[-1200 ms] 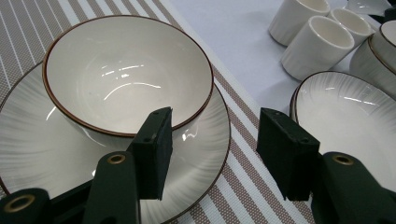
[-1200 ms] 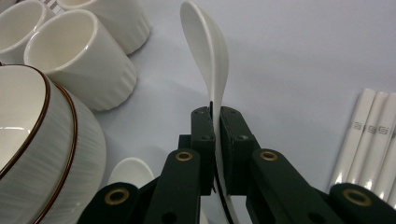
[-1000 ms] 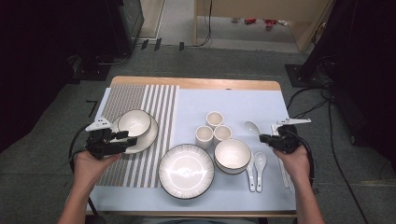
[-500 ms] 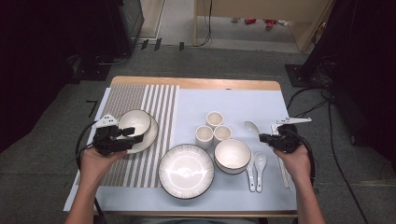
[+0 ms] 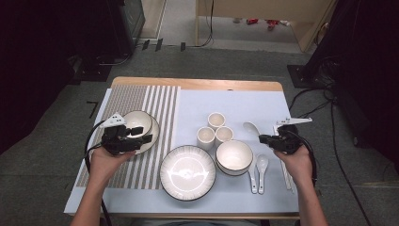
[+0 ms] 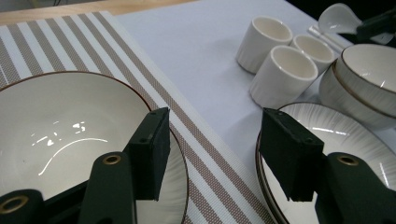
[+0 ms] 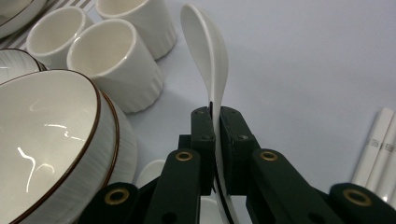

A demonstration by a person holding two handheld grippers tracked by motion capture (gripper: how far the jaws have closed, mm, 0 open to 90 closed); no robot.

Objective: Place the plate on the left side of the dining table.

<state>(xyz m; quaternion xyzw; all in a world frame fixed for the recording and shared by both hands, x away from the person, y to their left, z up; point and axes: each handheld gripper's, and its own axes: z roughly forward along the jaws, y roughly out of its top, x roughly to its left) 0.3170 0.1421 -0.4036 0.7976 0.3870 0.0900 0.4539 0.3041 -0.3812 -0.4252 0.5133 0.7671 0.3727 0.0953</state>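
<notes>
The white ceramic spoon (image 7: 208,51) is glossy, with a deep oval scoop and a slim handle. It is turned on its edge, the handle pinched in the right claw (image 7: 215,121), the scoop pointing away toward the bench's far edge. In the high view the spoon (image 5: 250,128) sits in the bench's right half, just beyond the 2 spoons lying flat.

The spoon (image 7: 208,56), cups (image 7: 114,60) and bowls (image 7: 46,135) look like glossy white ceramic. The striped mat (image 6: 196,140) is a coarse weave. The pads (image 6: 152,149) are matt black.
</notes>
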